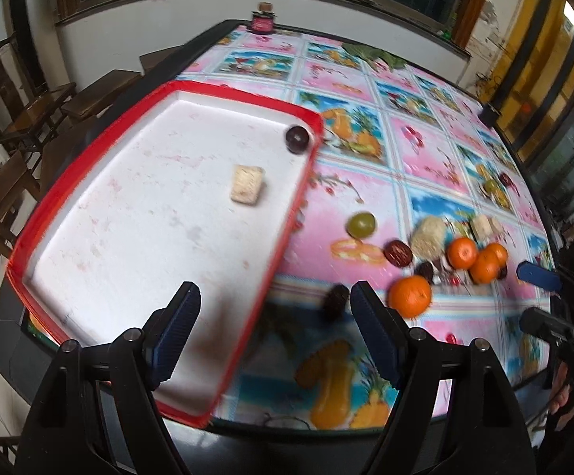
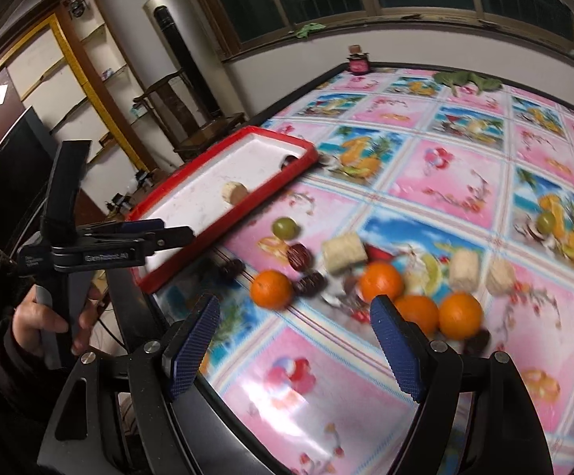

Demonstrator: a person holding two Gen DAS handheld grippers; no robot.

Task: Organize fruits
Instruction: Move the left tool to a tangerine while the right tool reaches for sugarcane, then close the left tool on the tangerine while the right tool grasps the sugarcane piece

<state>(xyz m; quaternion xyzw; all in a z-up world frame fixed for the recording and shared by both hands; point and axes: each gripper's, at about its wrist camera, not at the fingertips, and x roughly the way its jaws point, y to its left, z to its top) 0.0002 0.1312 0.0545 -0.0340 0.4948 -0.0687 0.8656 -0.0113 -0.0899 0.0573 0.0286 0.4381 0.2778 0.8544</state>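
left hand-held gripper [image 1: 275, 297]: jaws wide apart, nothing between the pads; hovers over the near right corner of the tray, one finger above the tray floor, the other above the cloth.
right hand-held gripper [image 2: 295, 312]: jaws spread, empty; hangs over the near edge of the worktop [image 2: 465, 166], the fruit cluster just ahead of its fingertips.
red-rimmed white tray [image 1: 156, 91]: ahead and left of the left hand-held gripper; holds one dark round fruit [image 1: 297, 139] in its far right corner and one pale wafer block [image 1: 247, 183] near its middle.
oranges: four, loose on the cloth. nearest orange [image 1: 409, 296] just right of the left hand-held gripper's right finger; three more [image 1: 462, 252] grouped further right.
green grape [image 1: 361, 224]: ahead of the left hand-held gripper, just outside the tray's right rim.
dark dates [image 1: 398, 253]: several scattered between grape and oranges; one [image 1: 336, 297] just beside the left hand-held gripper's right finger.
pale wafer blocks [image 2: 344, 255]: three on the cloth beyond the oranges.
small jar [image 1: 264, 19]: far edge of the worktop.
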